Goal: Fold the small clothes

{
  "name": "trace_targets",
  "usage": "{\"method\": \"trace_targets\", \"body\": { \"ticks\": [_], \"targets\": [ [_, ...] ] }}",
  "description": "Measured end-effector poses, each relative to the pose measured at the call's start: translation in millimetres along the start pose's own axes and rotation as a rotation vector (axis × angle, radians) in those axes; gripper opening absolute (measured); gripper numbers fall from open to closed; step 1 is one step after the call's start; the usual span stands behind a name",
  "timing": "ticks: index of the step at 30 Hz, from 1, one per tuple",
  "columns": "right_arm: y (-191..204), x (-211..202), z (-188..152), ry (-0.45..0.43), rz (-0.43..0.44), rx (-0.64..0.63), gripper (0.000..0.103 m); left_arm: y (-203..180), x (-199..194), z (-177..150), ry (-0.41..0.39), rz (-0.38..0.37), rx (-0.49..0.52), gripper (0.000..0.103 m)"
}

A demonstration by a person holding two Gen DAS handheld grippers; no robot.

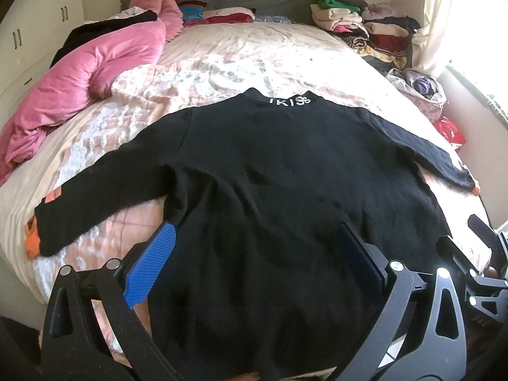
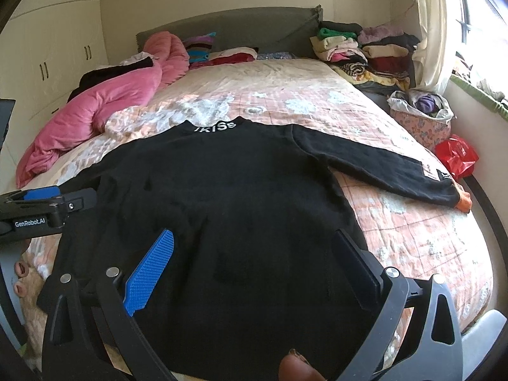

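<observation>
A small black long-sleeved top (image 1: 270,171) lies spread flat on the bed, collar with white letters far from me, both sleeves out to the sides, orange cuffs at the ends. It also shows in the right wrist view (image 2: 228,190). My left gripper (image 1: 254,244) is open, its blue pads wide apart over the top's near left hem. My right gripper (image 2: 254,250) is open over the near right hem. The left gripper also shows at the left edge of the right wrist view (image 2: 47,203). Neither holds cloth.
The bed (image 1: 254,50) has a pink floral quilt cover. A pink duvet (image 1: 95,63) lies bunched at the left. Folded clothes (image 1: 365,22) are stacked at the far right by the headboard. A basket of clothes (image 2: 422,111) and a red bag (image 2: 457,155) stand right of the bed.
</observation>
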State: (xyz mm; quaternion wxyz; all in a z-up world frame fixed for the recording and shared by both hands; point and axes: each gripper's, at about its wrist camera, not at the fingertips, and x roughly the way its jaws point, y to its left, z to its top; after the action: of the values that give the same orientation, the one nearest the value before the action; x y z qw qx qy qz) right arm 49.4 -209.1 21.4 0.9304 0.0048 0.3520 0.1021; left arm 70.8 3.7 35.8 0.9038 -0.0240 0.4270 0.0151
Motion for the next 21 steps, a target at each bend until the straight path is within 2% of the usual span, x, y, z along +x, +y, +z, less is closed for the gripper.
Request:
{"method": "trace_targets", "body": {
  "ticks": [9,21],
  "targets": [
    [-14.1,10.9,25.7,-0.009,-0.034,0.038,0.099,-5.8,13.6,29.6,0.01,-0.017,0.009,0.095],
    [-61.6,30.7,66.2,-0.014,-0.125,0.147,0.099,-14.2,34.5,68.2,0.02,-0.01,0.018,0.095]
  ]
}}
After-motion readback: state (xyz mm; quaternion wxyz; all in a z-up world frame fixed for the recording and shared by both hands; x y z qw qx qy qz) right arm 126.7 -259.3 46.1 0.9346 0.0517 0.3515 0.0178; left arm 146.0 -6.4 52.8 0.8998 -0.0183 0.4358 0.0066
